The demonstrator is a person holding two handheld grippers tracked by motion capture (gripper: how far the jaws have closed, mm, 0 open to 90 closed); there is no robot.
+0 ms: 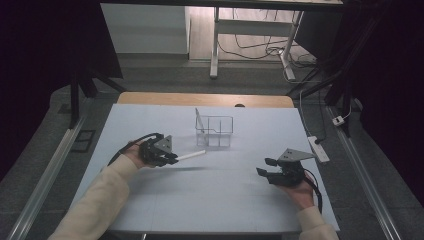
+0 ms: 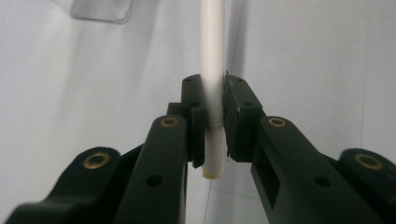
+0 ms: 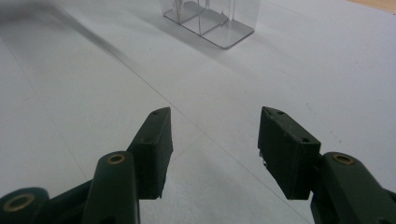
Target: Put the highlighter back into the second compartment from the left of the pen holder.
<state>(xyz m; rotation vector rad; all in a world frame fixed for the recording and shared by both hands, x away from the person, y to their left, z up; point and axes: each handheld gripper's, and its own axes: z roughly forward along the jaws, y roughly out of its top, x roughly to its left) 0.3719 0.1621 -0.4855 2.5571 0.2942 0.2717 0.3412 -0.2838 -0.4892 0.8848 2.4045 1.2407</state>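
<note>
Your left gripper (image 2: 214, 121) has its 2 jaws clamped on a white stick (image 2: 213, 56), gripping it close to 1 end: a short stub pokes out behind the pads, and the long part runs straight ahead of the jaws. From above, your left gripper (image 1: 172, 159) points toward your right gripper (image 1: 264, 167), with the stick (image 1: 190, 156) reaching out from its tips above the white table (image 1: 210, 195). A clear box (image 1: 215, 131) with dividers stands just beyond the stick's far end. Your right gripper (image 3: 214, 140) holds nothing; its jaws are spread wide, low over bare table (image 3: 93, 84), and the box (image 3: 210, 18) sits well ahead of them.
</note>
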